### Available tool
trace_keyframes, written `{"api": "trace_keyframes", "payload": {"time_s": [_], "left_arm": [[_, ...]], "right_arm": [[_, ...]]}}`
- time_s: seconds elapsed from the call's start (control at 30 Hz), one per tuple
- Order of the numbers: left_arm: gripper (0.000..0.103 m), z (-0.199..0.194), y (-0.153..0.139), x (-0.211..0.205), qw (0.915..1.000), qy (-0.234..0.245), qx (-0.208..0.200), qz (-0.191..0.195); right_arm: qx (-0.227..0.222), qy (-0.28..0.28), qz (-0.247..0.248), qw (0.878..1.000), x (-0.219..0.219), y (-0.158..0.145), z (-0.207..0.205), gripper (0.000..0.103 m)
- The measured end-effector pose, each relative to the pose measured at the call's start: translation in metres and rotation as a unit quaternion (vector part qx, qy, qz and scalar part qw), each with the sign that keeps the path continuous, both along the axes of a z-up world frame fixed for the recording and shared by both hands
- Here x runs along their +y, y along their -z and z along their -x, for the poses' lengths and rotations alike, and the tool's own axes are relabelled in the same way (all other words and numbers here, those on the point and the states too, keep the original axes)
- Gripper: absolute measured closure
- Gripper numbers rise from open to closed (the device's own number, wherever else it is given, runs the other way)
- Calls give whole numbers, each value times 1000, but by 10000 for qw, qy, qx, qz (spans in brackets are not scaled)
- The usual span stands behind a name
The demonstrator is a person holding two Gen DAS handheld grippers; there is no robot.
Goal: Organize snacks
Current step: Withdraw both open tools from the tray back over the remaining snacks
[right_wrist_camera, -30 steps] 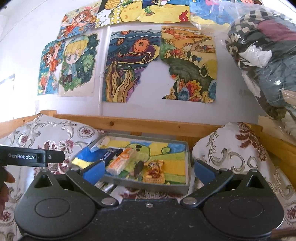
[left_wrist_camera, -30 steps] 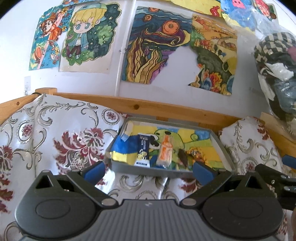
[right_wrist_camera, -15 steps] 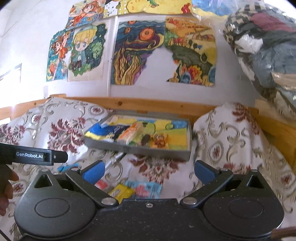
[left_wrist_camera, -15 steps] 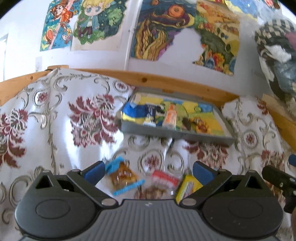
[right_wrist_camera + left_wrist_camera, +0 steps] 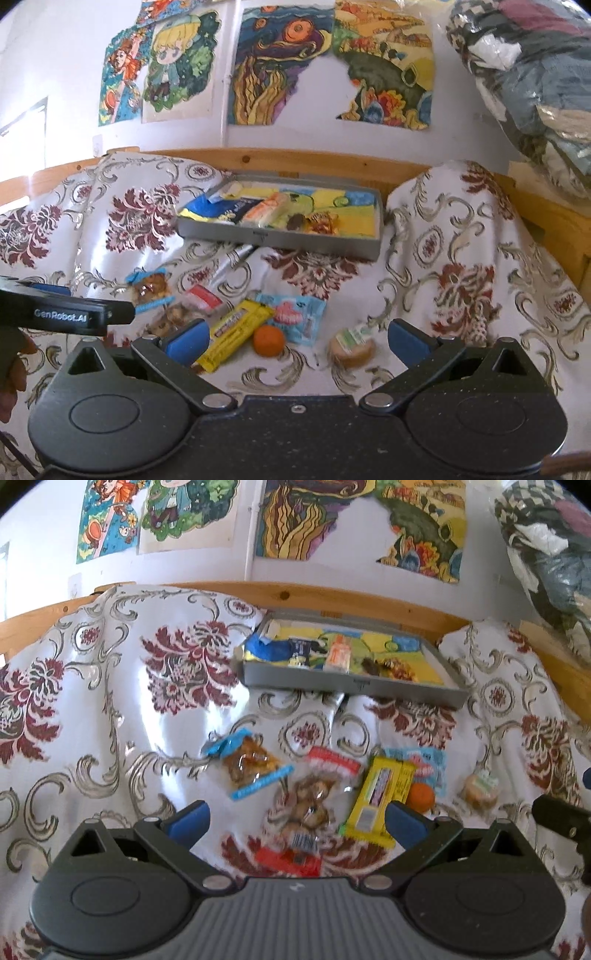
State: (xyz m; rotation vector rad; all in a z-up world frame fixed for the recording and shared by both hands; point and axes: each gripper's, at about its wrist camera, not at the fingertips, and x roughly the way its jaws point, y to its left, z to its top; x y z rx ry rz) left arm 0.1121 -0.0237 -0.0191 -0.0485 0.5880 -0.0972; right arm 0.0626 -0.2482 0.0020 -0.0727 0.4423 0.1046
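Snacks loose on the floral cloth (image 5: 461, 236): six counted. Clear pack with blue ends (image 5: 248, 763), clear bag with red ends (image 5: 310, 805), yellow bar (image 5: 380, 797), light-blue pouch (image 5: 295, 314), orange ball (image 5: 269, 340), round wrapped cake (image 5: 352, 347). Yellow bar overlapping light-blue pouch edge; orange ball touching or just beside both. Cake set apart to the right.

Containers: one grey tray (image 5: 280, 242), near the wooden rail (image 5: 332, 164), lined with a coloured drawing. Inside, four items made out: dark-blue packet (image 5: 236, 210), orange-white packet (image 5: 267, 212), small dark piece (image 5: 294, 221), orange crinkled wrapper (image 5: 323, 223).

Grippers: two. Left gripper (image 5: 295, 818) spread wide, empty, hanging above the clear bag and yellow bar, touching nothing. Right gripper (image 5: 297, 338) likewise spread wide, empty, over the orange ball and cake, no contact.
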Motion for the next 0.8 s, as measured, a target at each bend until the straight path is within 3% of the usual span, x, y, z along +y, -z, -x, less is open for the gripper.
{"api": "trace_keyframes", "payload": {"time_s": [0.8], "left_arm": [[0,24,25,-12,9976,242,381,-532]], "right_arm": [[1094,-92,98,9939,0,33,-6,1]]}}
